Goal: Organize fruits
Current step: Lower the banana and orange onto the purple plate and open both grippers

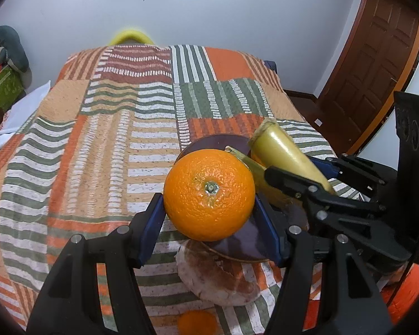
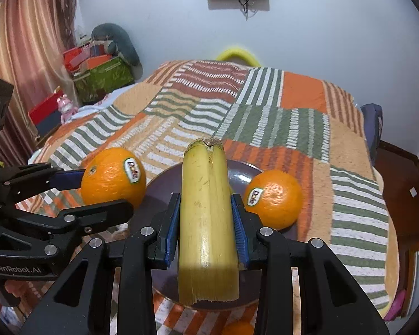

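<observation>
Fruits are already in both grippers over the bed (image 1: pixel 97 139), above a dark plate (image 2: pixel 159 184) that lies on the striped quilt. The left gripper (image 1: pixel 209 217) has its jaws pinching an orange (image 1: pixel 209 198) across its widest part, stem end facing the camera; the blue pads (image 1: pixel 150 223) press on either flank. The right gripper (image 2: pixel 206 226) has its jaws closed narrowly on a banana (image 2: pixel 206 209), gripped across the middle of its length with the tip pointing far.

A second orange (image 2: pixel 273 198) sits on the right side of the plate, just beside the banana (its sticker faces the camera). Near the plate, on the quilt, lies a pale reddish round thing (image 1: pixel 218 276), which I cannot identify, and another orange shape shows at the near edge.

The held orange looks firm, fairly heavy and round, so it could roll once set down; a hold across the equator suits it. The banana is softer and bruises under hard pressure, so a mid-body grip seems best kept gentle.
</observation>
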{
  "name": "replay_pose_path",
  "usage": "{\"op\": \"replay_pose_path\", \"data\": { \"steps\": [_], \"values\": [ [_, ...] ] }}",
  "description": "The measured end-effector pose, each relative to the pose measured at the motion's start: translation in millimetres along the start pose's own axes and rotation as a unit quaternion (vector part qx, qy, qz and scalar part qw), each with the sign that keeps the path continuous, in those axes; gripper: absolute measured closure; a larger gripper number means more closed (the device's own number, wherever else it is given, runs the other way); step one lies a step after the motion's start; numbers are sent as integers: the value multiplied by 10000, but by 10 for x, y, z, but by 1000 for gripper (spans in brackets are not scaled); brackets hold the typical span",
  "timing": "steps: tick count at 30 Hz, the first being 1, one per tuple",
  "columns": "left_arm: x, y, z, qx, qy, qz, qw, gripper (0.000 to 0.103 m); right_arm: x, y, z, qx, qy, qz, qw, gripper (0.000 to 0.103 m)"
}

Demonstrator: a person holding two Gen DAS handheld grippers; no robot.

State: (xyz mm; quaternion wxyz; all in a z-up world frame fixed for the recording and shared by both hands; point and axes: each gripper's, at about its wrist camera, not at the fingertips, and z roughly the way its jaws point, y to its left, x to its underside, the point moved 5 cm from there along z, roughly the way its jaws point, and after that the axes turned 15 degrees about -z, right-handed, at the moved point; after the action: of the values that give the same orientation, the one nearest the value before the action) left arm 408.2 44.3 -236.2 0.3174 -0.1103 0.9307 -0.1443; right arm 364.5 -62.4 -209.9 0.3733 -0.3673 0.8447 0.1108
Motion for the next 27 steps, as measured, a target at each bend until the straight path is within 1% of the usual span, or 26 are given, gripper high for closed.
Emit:
{"op": "replay_pose_path", "data": {
  "steps": [7,14,16,18,20,25,27],
  "values": [
    [-30,24,243,-50,204,1,9998,40,73,-54,186,-98,199,4,9998,71],
    [-55,61,387,-152,407,-54,9990,40,114,-85,240,-139,254,-35,9996,71],
    [-48,92,420,-180,506,-138,9985,40,101,-104,203,-139,164,-14,9998,71],
    [-39,139,452,-186,615,-262,9976,40,82,-130,157,-240,99,68,9996,70],
    [-34,148,435,-158,583,-304,9977,40,65,-140,96,-221,37,96,9997,69],
    [15,86,398,-276,638,-166,9974,40,86,-161,-64,-33,8,85,10000,68],
    [7,65,326,-245,505,-167,9983,40,107,-184,-126,-3,-13,151,9999,68]
  ]
}}
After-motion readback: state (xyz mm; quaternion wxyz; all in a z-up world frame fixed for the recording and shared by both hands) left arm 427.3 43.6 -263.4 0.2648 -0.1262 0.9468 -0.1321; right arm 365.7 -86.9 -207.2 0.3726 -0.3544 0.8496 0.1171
